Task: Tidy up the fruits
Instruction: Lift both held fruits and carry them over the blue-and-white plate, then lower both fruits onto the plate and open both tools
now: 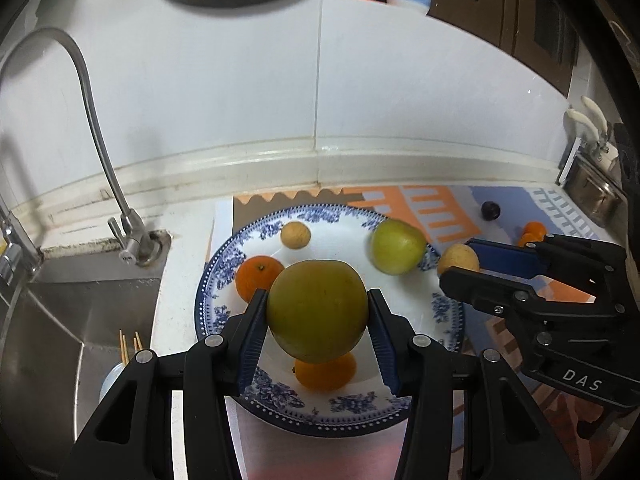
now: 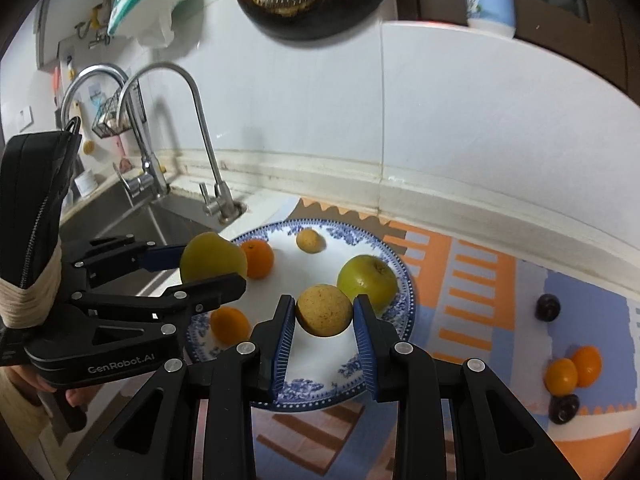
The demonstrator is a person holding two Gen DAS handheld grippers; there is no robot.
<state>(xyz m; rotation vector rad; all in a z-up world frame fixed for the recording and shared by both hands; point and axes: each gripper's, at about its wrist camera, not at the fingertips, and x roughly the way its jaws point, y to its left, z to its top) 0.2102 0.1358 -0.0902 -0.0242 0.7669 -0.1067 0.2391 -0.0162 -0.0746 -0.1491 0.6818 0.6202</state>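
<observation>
A: Fruit status? Left gripper (image 1: 318, 316) first.

B: A large yellow-green apple (image 1: 317, 311) is pinched between the left blue pads (image 1: 251, 346), gripped at its sides and held up over the blue-patterned plate (image 1: 224, 264). An orange (image 1: 326, 372) on the plate is partly hidden beneath it; a second orange (image 1: 256, 280) is seen just left of the held apple.

A: Right gripper (image 2: 324, 312)?

B: A tan speckled round fruit (image 2: 324, 310) is clamped between its pads, right at the fingertips, above the near side of the plate. A second green apple (image 2: 368, 280) sits on the plate just behind and to the right of it, close to the right finger; whether they touch cannot be told.

A: Anything else on the plate?

B: A smaller tan fruit (image 2: 310, 240) is placed toward the far rim, apart from the rest.

A: Off the plate?

B: On the patterned mat (image 2: 480, 280), well to the right, two small oranges (image 2: 574, 370) are seen touching each other, with a dark plum (image 2: 564, 408) just in front of them and another dark plum (image 2: 548, 307) farther back.

A: Surroundings?

B: A steel sink (image 1: 60, 320) and a faucet (image 1: 92, 128) are found to the left of the plate, against a white tiled wall (image 1: 240, 80).
</observation>
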